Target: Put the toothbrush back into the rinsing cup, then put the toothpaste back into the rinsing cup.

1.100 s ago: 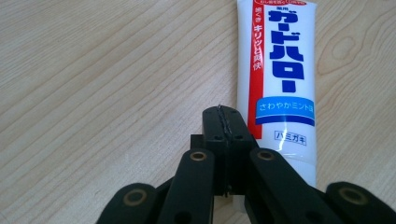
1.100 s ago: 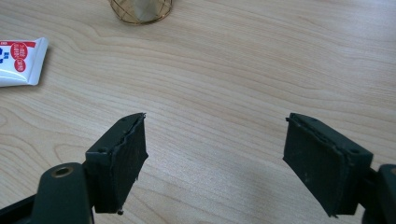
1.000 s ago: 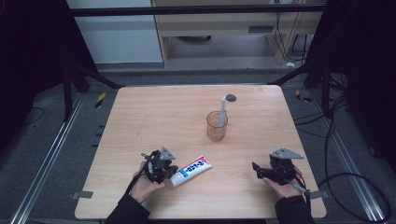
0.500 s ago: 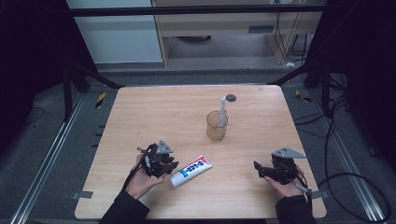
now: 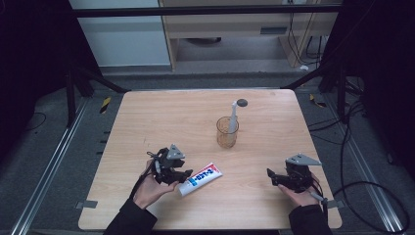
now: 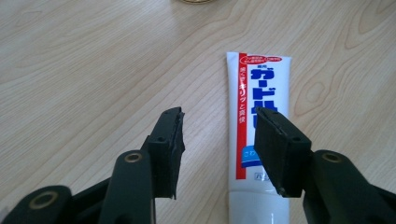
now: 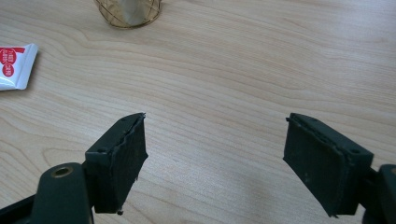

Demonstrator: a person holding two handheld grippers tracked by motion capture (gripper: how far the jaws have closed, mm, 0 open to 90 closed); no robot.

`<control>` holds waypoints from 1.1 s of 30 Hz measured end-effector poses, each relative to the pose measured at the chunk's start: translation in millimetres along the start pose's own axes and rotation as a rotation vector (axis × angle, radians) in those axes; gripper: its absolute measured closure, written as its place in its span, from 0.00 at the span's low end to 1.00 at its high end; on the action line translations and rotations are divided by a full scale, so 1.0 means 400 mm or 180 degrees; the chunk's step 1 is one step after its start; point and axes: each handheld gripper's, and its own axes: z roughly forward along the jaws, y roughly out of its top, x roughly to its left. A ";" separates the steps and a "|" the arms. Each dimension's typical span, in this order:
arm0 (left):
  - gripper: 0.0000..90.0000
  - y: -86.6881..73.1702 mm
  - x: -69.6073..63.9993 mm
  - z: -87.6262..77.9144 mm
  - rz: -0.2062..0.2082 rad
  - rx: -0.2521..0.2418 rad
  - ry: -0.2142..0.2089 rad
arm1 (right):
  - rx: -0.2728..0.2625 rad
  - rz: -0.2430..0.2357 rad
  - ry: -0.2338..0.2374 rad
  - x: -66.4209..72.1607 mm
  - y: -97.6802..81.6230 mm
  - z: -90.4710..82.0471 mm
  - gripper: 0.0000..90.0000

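A white toothpaste tube point(image 5: 201, 177) with red and blue print lies flat on the wooden table point(image 5: 147, 122), near the front. My left gripper point(image 5: 185, 175) hovers just above the tube's cap end. Its jaws have just been opening and now stand apart. In the left gripper view the tube point(image 6: 258, 79) lies under the gripper point(image 6: 218, 135), partly behind the right-hand jaw, and neither pad presses on it. My right gripper point(image 5: 272, 177) rests at the front right, open and with nothing in it point(image 7: 215, 158). A clear amber cup point(image 5: 227, 132) stands mid-table with a white toothbrush point(image 5: 234, 113) upright in it.
The tube's flat end point(image 7: 14, 63) and the cup's base point(image 7: 128, 11) show far off in the right gripper view. Bare wood lies between the two grippers. Cables point(image 5: 362, 186) trail over the floor to the right of the table.
The left gripper's jaws have spread apart and the hand has lifted slightly. The tube lies where it was. The right hand has not moved.
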 end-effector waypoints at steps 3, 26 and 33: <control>0.54 0.010 -0.010 0.007 0.0057 0.0055 -0.0028 | -0.0011 -0.0008 -0.0015 -0.002 0.000 0.000 0.24; 0.49 0.085 -0.047 0.054 0.0293 0.0318 -0.0176 | 0.0044 -0.0033 -0.0057 -0.015 -0.002 0.005 0.23; 0.48 0.092 -0.056 0.080 0.0369 0.0472 -0.0211 | 0.0052 -0.0032 -0.0061 -0.014 -0.001 0.005 0.23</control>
